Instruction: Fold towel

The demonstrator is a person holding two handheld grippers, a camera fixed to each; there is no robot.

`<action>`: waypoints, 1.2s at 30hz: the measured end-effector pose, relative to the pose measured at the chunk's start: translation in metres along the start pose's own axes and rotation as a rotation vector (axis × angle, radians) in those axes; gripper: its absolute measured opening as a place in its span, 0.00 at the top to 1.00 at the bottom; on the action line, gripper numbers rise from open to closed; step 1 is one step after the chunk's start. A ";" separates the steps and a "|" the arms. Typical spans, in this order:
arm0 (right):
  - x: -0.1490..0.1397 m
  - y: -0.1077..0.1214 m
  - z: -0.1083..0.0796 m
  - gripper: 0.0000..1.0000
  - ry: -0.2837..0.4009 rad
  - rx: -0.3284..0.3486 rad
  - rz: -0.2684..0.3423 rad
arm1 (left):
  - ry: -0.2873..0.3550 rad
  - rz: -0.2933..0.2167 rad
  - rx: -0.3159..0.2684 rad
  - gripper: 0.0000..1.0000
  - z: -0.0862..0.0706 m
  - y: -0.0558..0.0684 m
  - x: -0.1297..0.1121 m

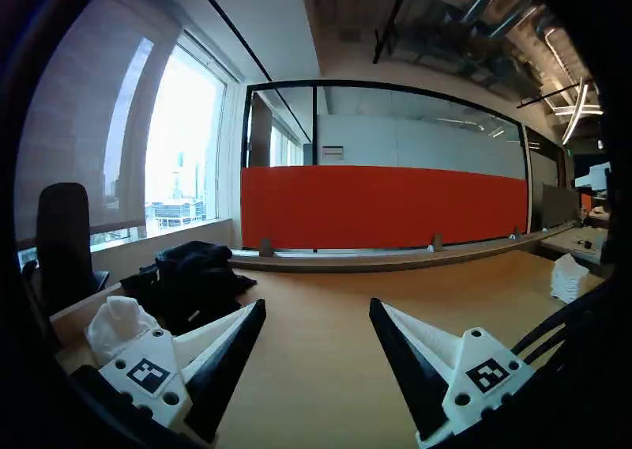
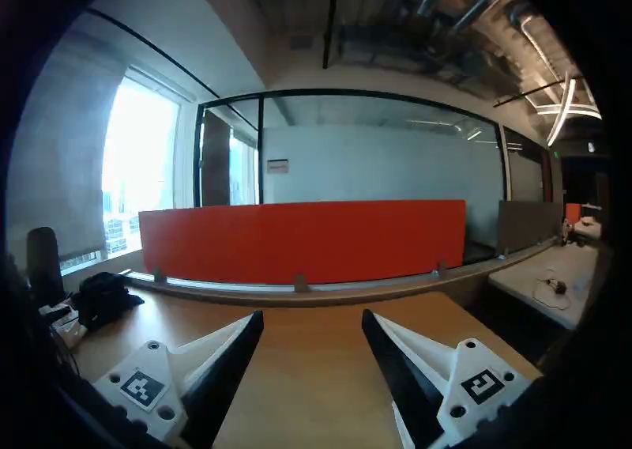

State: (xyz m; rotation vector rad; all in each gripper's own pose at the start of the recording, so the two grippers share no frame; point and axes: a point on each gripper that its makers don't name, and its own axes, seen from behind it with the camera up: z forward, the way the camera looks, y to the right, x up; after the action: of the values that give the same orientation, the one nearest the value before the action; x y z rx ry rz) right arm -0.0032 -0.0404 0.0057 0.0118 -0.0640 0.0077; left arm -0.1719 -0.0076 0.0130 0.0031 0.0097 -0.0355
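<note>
Our left gripper (image 1: 316, 303) stands with its two fingers spread wide, and between them we see bare wood of the table (image 1: 316, 370). Our right gripper (image 2: 312, 314) is spread just as wide over the same light wooden top, its fingers likewise pressing on no cloth.

In the left gripper view, a crumpled white cloth (image 1: 118, 322) lies at the near left, just beside the left finger (image 1: 209, 354) and partly behind it; we cannot tell whether they touch. Just beyond it sits a heap of black fabric (image 1: 189, 279), closer to the far edge of the table. At the far right, well apart from both, a small white stack (image 1: 567, 277) rests on the tabletop. We cannot tell which of the two white pieces is the towel.

Along the far edge of the table runs a red partition (image 1: 379, 208), with a glass wall (image 1: 419, 137) behind it. A black chair (image 1: 63, 239) stands at the left by the bright window (image 1: 178, 164).

In the right gripper view, the black heap sits at the far left, and a neighbouring desk (image 2: 569, 267) lies at the right with a thin cable (image 2: 549, 287) on it.
</note>
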 end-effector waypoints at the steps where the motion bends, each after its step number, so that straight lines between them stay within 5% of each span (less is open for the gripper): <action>1: -0.001 0.000 0.000 0.04 0.000 0.000 -0.001 | 0.001 -0.003 0.000 0.03 0.001 0.001 -0.002; 36: -0.033 0.016 0.005 0.04 -0.013 -0.014 0.014 | 0.040 -0.008 0.013 0.03 0.006 0.011 -0.045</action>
State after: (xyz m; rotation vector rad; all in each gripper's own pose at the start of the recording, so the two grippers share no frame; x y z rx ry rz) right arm -0.0367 -0.0244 0.0085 -0.0027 -0.0775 0.0210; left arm -0.2163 0.0053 0.0193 0.0172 0.0492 -0.0436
